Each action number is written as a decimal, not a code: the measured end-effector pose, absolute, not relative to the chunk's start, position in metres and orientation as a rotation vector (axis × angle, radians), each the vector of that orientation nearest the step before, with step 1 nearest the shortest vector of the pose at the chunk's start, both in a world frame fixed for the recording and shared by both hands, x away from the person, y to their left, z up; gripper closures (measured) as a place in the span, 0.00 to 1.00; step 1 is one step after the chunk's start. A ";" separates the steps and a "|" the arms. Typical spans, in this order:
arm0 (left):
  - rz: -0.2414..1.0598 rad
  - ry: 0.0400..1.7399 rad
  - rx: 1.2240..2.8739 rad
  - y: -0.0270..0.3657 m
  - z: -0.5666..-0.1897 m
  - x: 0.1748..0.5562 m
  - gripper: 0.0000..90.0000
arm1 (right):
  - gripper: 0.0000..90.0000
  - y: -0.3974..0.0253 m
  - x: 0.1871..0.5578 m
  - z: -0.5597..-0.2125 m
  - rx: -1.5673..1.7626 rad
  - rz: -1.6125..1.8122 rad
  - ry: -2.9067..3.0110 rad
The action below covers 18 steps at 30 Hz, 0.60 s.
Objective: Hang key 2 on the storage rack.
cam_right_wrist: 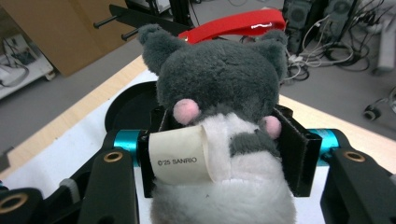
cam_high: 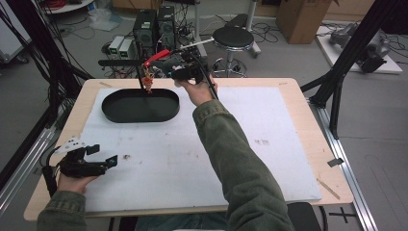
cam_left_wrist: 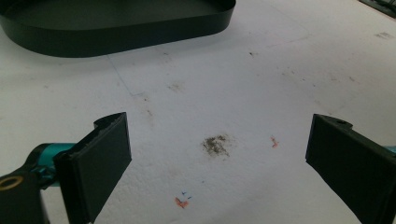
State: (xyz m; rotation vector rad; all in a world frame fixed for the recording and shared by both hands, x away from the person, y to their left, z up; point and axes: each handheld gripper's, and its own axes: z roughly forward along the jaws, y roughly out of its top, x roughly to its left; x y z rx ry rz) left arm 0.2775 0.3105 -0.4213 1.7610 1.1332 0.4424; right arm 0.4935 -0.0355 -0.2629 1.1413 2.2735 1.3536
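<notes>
Right hand-held gripper [cam_right_wrist: 219, 149] clamps the plush toy [cam_right_wrist: 219, 93], near the black tray [cam_high: 139, 107]; drop pending; left hand-held gripper [cam_left_wrist: 219, 154] gapes idle.

Your wooden table [cam_high: 308, 144] carries white foam sheet [cam_high: 240, 144] across most of top. Black oval tray [cam_high: 108, 115] sits near sheet's far left corner.

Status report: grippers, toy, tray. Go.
Right gripper shut on plush toy, up beside the black tray. Left gripper open, nothing between its fingers, low over the white mat. Tray looks empty.
</notes>
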 end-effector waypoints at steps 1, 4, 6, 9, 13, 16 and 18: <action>0.443 1.133 1.761 0.311 -0.421 0.278 0.08 | 0.49 -0.035 0.494 -0.264 1.145 1.360 2.267; 0.443 1.137 1.757 0.310 -0.422 0.278 0.08 | 0.49 -0.033 0.495 -0.265 1.159 1.385 2.257; 0.440 1.136 1.759 0.310 -0.422 0.278 0.08 | 0.49 -0.032 0.496 -0.266 1.171 1.379 2.239; 0.443 1.136 1.758 0.310 -0.422 0.278 0.08 | 0.49 -0.032 0.499 -0.267 1.220 1.391 2.187; 0.442 1.134 1.756 0.311 -0.422 0.278 0.08 | 0.49 -0.036 0.507 -0.273 1.305 1.447 2.158; 0.437 1.130 1.754 0.311 -0.421 0.278 0.08 | 0.49 -0.038 0.512 -0.278 1.282 1.298 2.180; 0.436 1.130 1.753 0.311 -0.421 0.278 0.08 | 0.49 -0.039 0.513 -0.279 1.273 1.247 2.190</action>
